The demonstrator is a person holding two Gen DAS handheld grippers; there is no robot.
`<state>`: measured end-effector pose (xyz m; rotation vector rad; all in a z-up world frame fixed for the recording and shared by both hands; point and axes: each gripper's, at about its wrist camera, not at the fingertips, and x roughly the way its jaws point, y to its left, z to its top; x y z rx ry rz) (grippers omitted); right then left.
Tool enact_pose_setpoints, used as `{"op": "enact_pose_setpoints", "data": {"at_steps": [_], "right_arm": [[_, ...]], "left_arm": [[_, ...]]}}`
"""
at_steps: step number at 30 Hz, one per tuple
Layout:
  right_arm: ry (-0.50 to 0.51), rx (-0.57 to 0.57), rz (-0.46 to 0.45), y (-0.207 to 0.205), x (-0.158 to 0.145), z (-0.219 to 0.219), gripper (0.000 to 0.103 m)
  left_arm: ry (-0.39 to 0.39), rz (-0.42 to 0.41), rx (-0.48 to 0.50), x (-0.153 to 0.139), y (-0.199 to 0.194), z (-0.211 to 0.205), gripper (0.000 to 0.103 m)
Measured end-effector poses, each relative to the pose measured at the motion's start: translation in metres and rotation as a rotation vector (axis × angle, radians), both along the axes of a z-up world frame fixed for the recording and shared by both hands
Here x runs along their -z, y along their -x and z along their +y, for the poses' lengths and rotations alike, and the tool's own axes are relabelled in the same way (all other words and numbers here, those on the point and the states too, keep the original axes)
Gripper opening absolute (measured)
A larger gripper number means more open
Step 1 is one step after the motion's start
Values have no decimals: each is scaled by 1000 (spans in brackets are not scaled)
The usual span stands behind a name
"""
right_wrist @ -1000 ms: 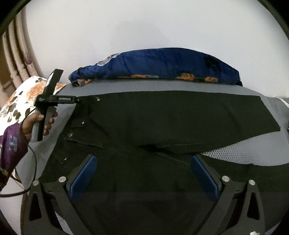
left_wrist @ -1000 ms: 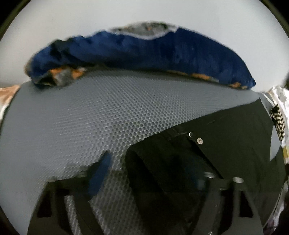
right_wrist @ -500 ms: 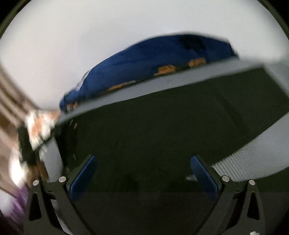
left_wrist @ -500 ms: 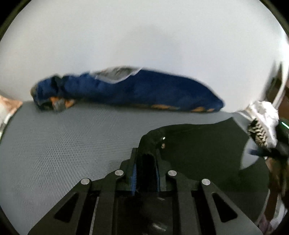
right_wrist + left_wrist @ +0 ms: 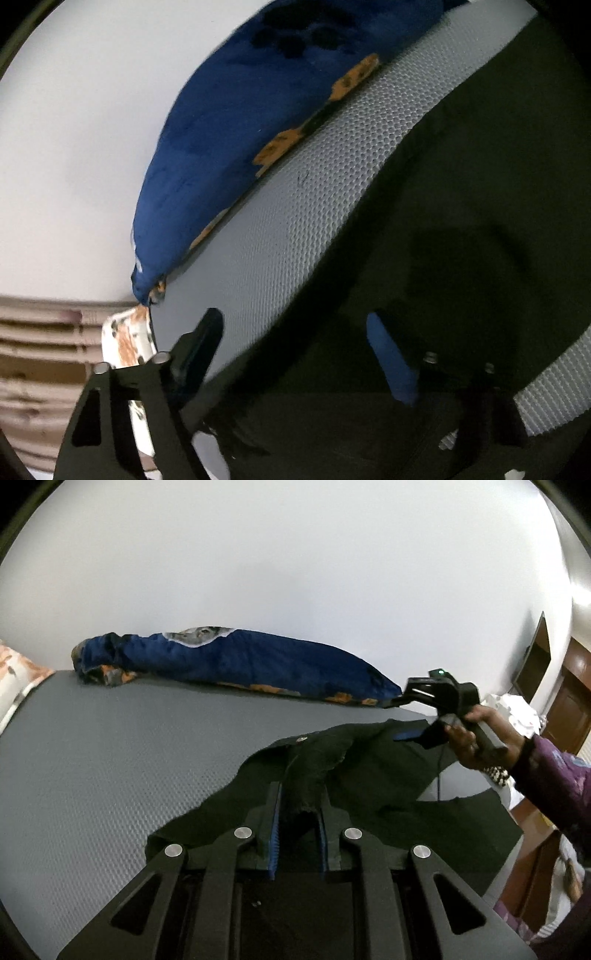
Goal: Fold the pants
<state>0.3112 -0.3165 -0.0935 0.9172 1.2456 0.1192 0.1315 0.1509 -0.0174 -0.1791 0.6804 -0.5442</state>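
Left gripper [image 5: 298, 821]: jaws nearly together, clamping a raised fold of the black pants [image 5: 373, 775]. Right gripper [image 5: 295, 354]: jaws wide apart, low over the pants, holding nothing. Pants lie on the grey bed [image 5: 122, 746], near the blue blanket [image 5: 236, 657].

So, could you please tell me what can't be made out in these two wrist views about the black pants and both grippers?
- Left wrist view: the left gripper is clamped on a bunched fold of the black fabric pants; the fabric hides the blue pads' tips.
- Left wrist view: the right gripper is partly behind the hand, so its jaw gap is unclear.
- Right wrist view: motion blur; the open fingers span the pants' edge, contact unclear.
- Both views: the frame edges cut off the pant legs.
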Motion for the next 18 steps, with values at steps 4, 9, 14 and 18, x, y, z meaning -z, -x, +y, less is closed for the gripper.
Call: {"op": "enact_pose_setpoints", "data": {"at_steps": [4,9,14,18], "right_arm": [[-5,35,56,-8,14,-4,50],[42,16,32,-9,12,-6,7],[-4,55,-28,21,3,-20,5],[-46,93,-84,76,-14,-25,5]], "left_arm": [[-1,9,-2,-1,4,-2,17],[-1,24,-4,-1,6,-1,18],[7,45,-20,0,8,6,18],[12,78,-43,2,14,19,19]]}}
